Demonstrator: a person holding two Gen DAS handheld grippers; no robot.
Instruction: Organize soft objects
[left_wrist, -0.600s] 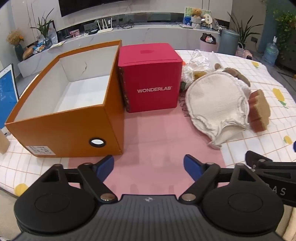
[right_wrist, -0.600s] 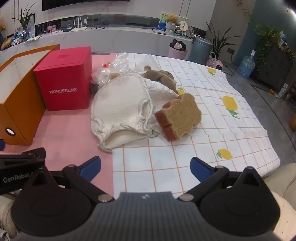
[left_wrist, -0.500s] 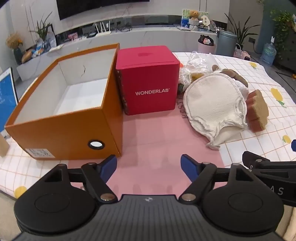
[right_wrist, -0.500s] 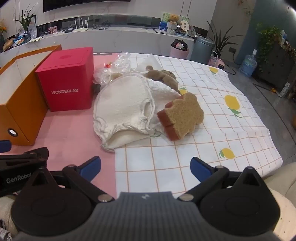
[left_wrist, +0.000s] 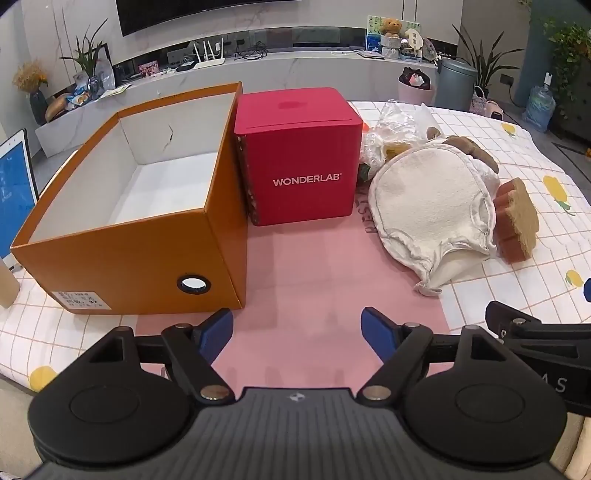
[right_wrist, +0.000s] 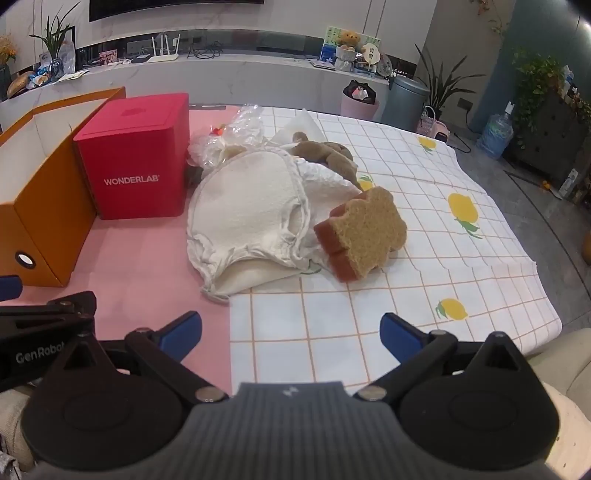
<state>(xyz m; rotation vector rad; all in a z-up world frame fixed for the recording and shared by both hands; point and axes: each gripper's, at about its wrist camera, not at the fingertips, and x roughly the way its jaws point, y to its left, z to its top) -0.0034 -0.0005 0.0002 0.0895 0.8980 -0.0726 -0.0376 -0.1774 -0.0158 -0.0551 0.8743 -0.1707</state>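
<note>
Left wrist view shows the left gripper (left_wrist: 297, 330) with its two blue fingertips (left_wrist: 218, 326) spread apart, grasping nothing, held low and level over a pink mat (left_wrist: 306, 266). Ahead stand two boxes: one open orange box (left_wrist: 147, 254) and one closed red box (left_wrist: 303, 158), side by side and touching or nearly so. Right of them lies one cream cloth (left_wrist: 428, 203), with one brown sponge (left_wrist: 517, 221) leaning against its far side.

Right wrist view shows the right gripper (right_wrist: 291, 334), also spread wide and empty, hovering level above the checked tablecloth (right_wrist: 424, 288). Beyond it, the cream cloth (right_wrist: 251, 210) straddles the mat's edge, the sponge (right_wrist: 365, 236) touches it, one brown plush toy (right_wrist: 328, 155) lies behind, and one crumpled plastic bag (right_wrist: 236, 136) sits beside the red box (right_wrist: 140, 158).
</note>
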